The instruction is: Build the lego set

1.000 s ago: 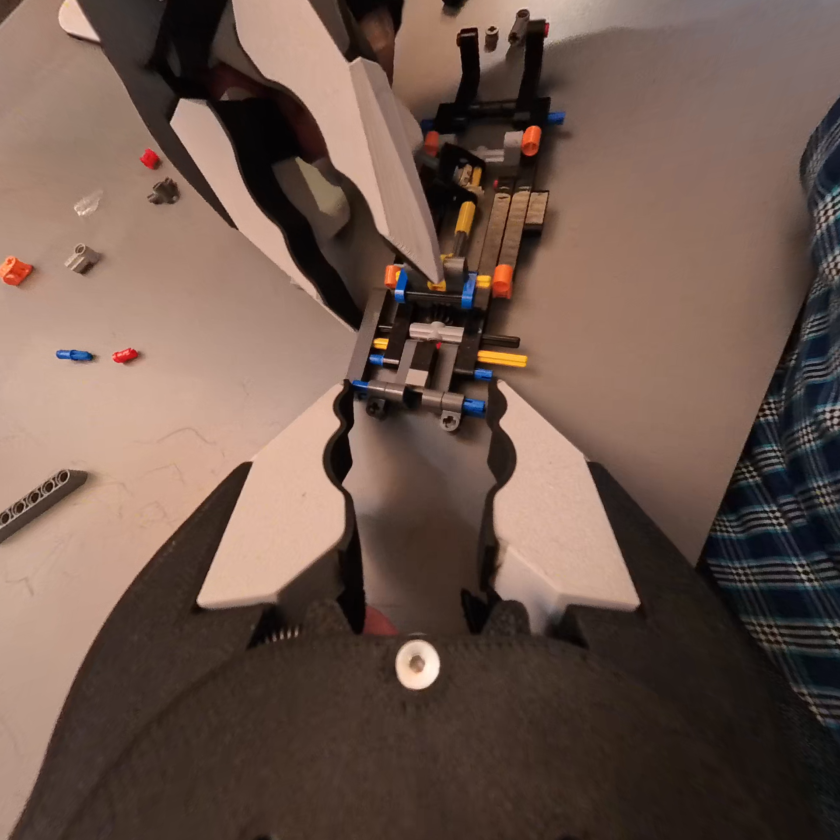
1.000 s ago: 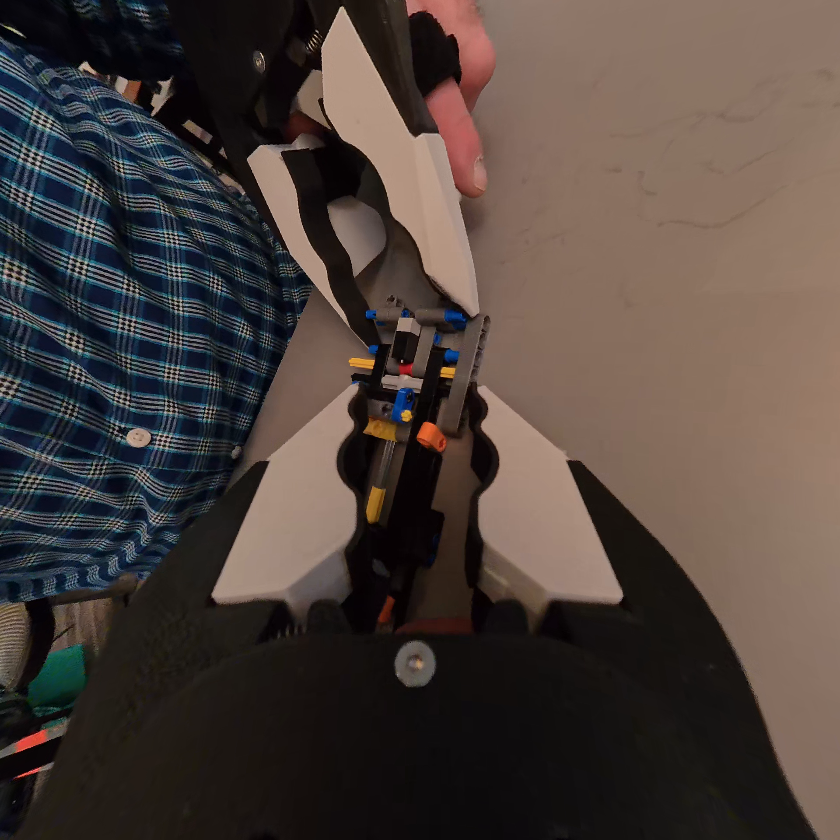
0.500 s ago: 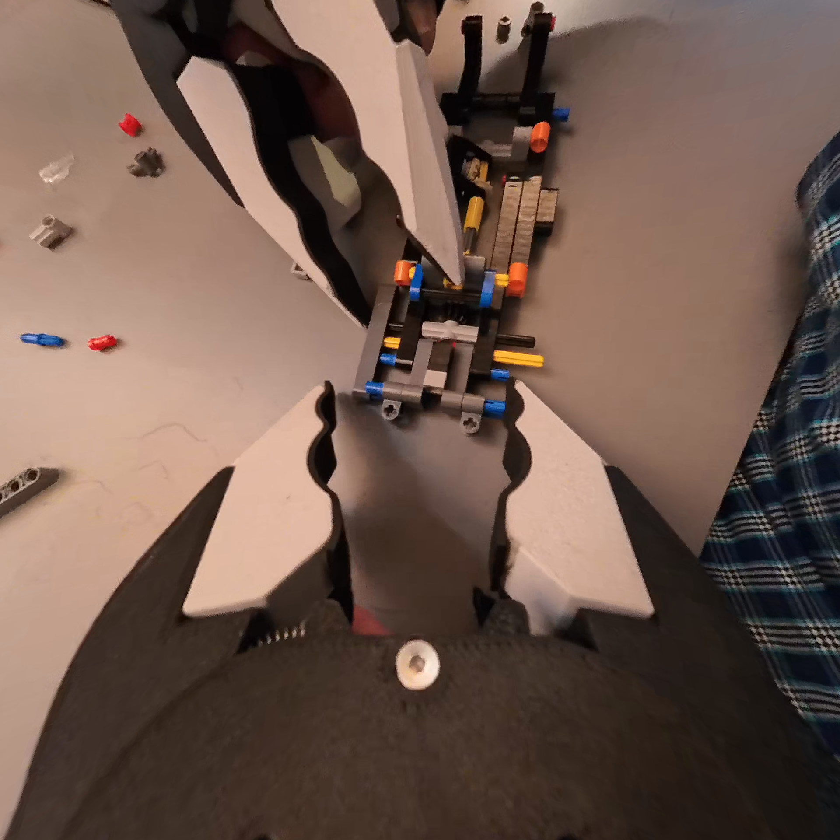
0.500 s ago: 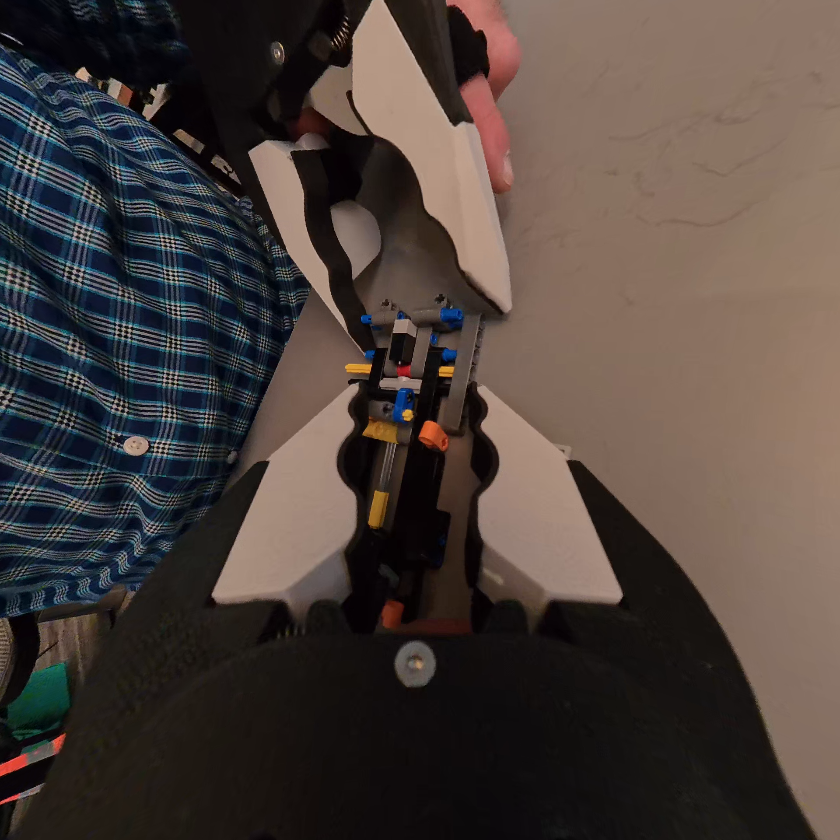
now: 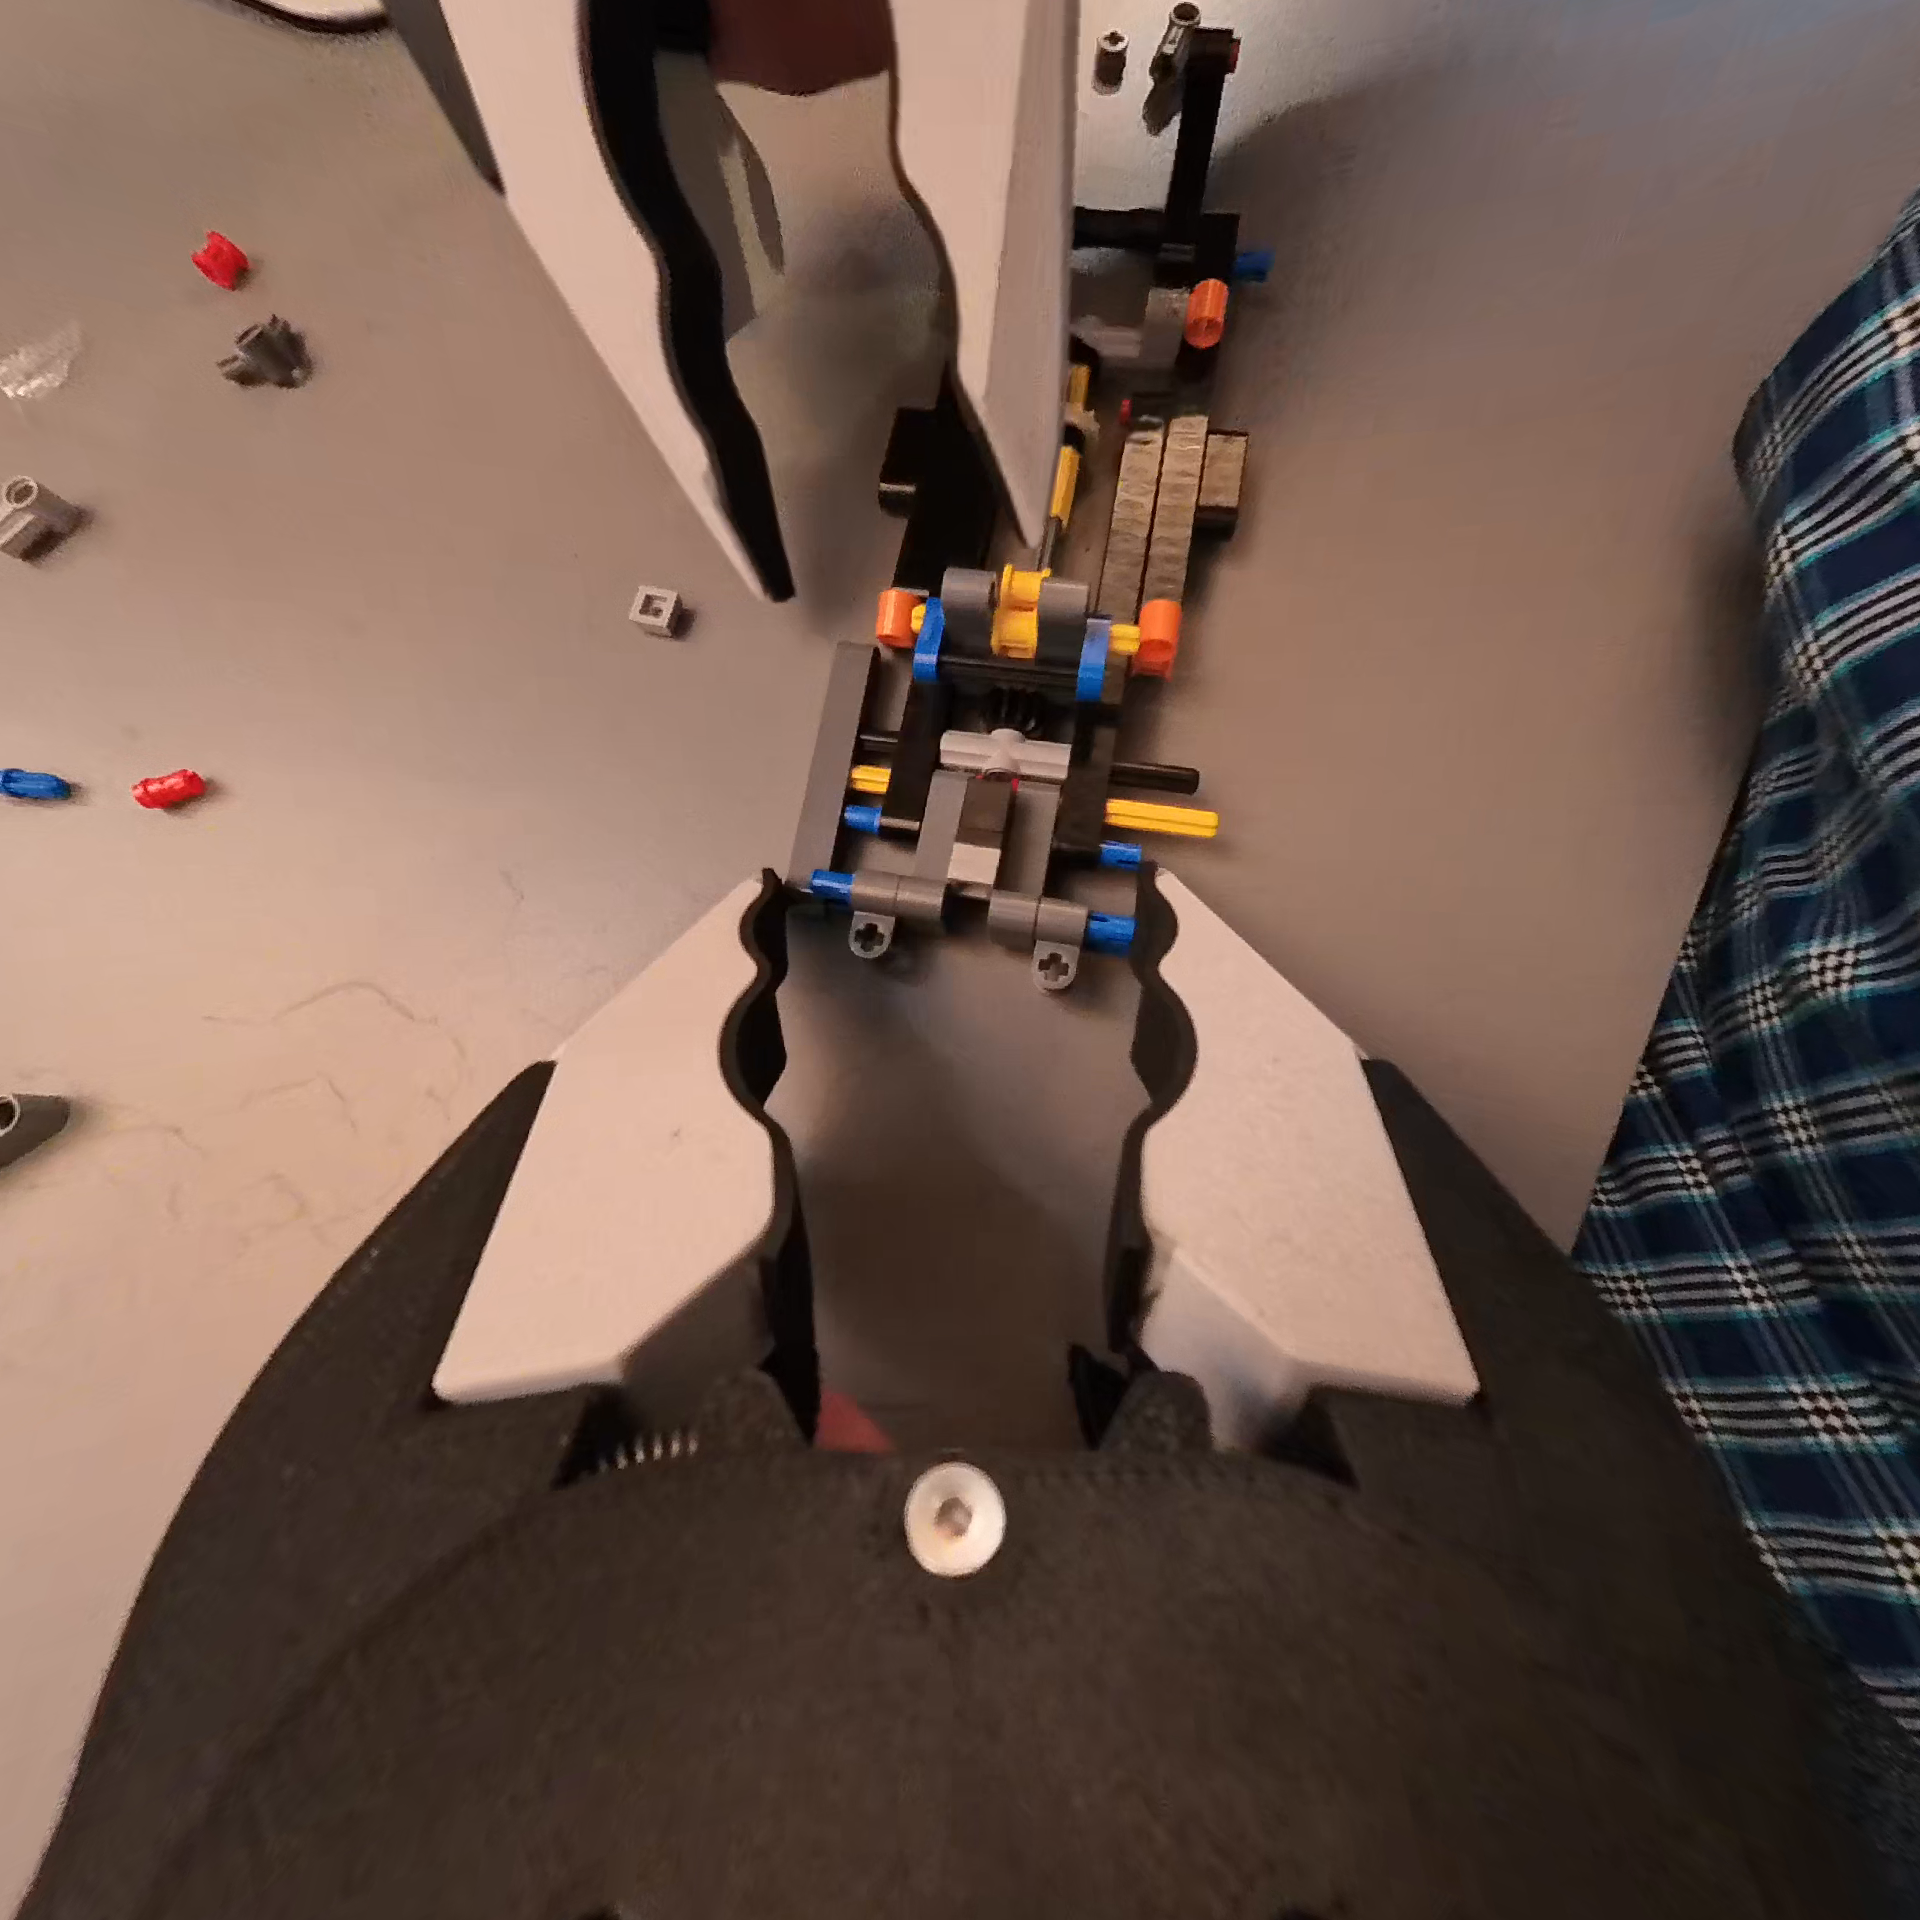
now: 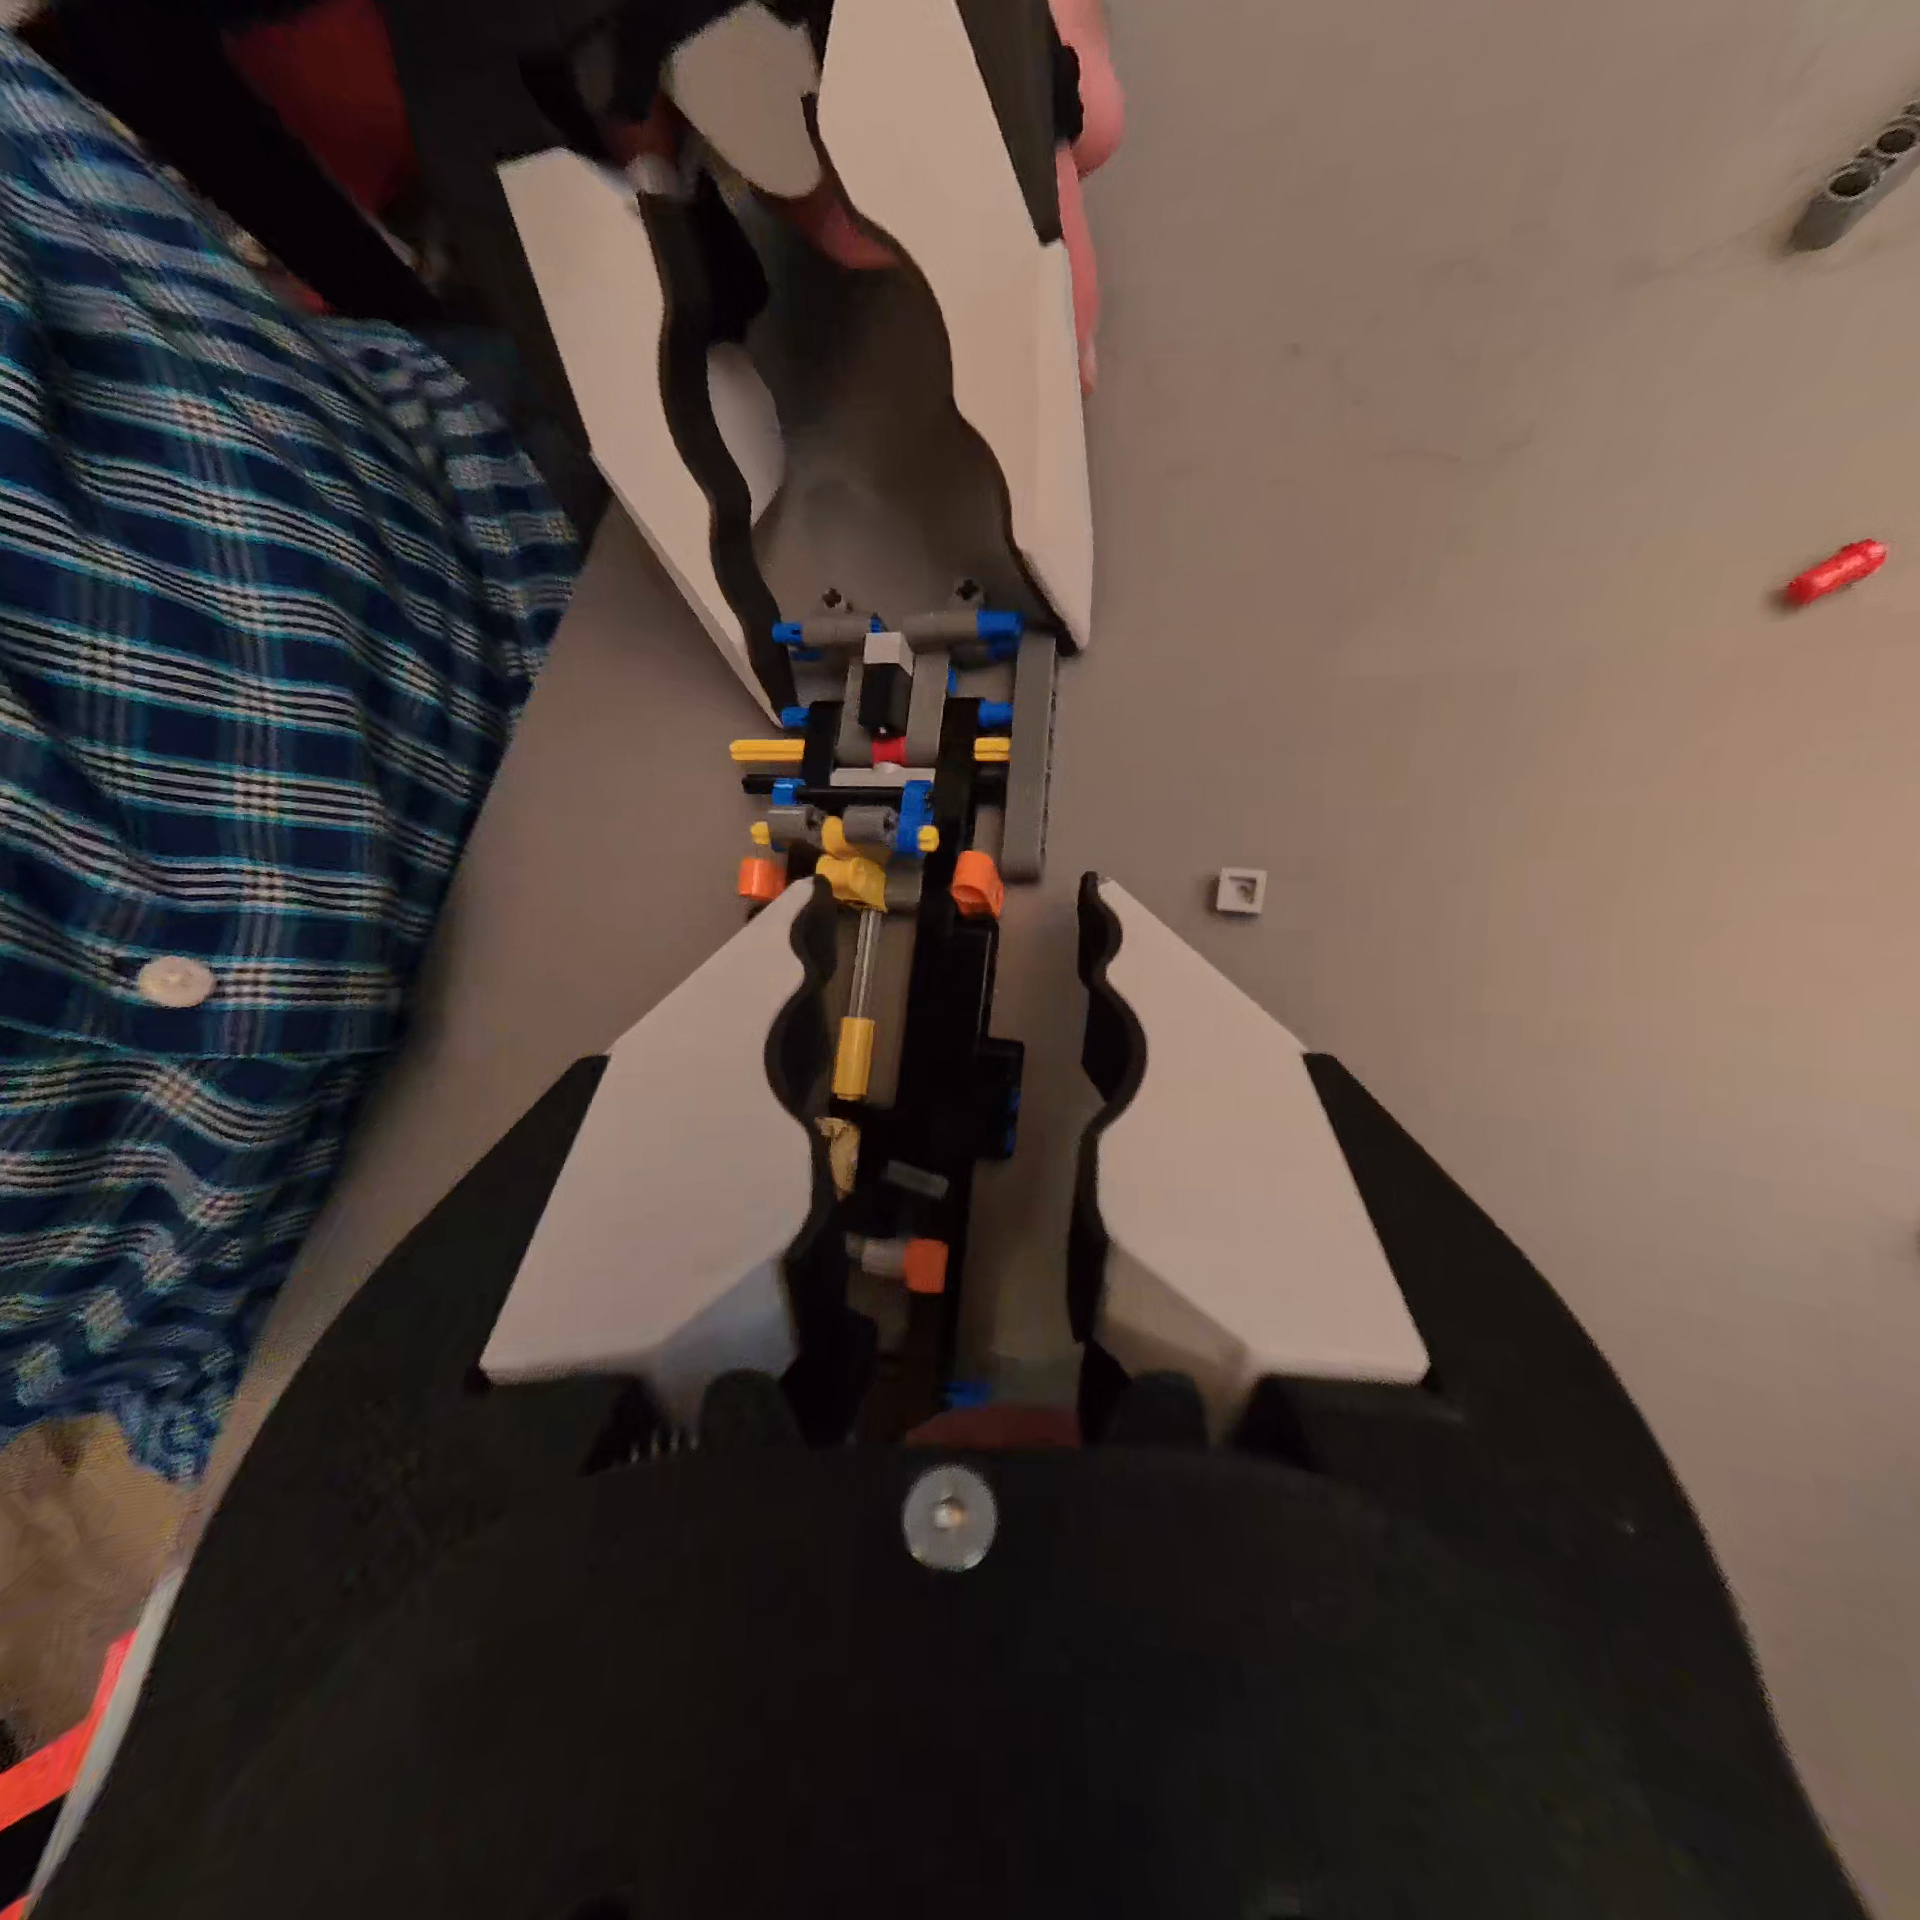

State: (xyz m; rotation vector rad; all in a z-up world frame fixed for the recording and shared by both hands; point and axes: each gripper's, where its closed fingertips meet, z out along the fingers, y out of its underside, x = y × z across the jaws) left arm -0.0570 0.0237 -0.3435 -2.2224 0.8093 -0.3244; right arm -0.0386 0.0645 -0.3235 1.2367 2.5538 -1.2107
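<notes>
A long black and grey Lego chassis (image 5: 997,748) with blue, yellow and orange pins lies flat on the grey table (image 5: 364,935). My left gripper (image 5: 956,894) is open, its tips flanking the near end of the chassis. My right gripper (image 6: 948,888) is open and straddles the chassis (image 6: 914,997) lengthwise, with a gap between its right finger and the frame. In the left wrist view the right gripper (image 5: 904,561) comes in from the far end, one finger on the chassis middle. In the right wrist view the left gripper (image 6: 925,665) sits at the far end.
A small grey square piece (image 5: 657,608) lies beside the chassis, also in the right wrist view (image 6: 1240,891). Loose parts lie to the left: a red pin (image 5: 166,788), a blue pin (image 5: 31,784), a red bush (image 5: 220,257), grey connectors (image 5: 265,353) and a grey beam (image 6: 1860,182). A person in a plaid shirt (image 5: 1818,935) is at the table edge. About 6 centimeters separates my left fingertips from my right.
The right gripper has drawn back along the chassis toward its far end, uncovering the yellow and grey joint and the small grey square piece. The left gripper stays open at the near end.
</notes>
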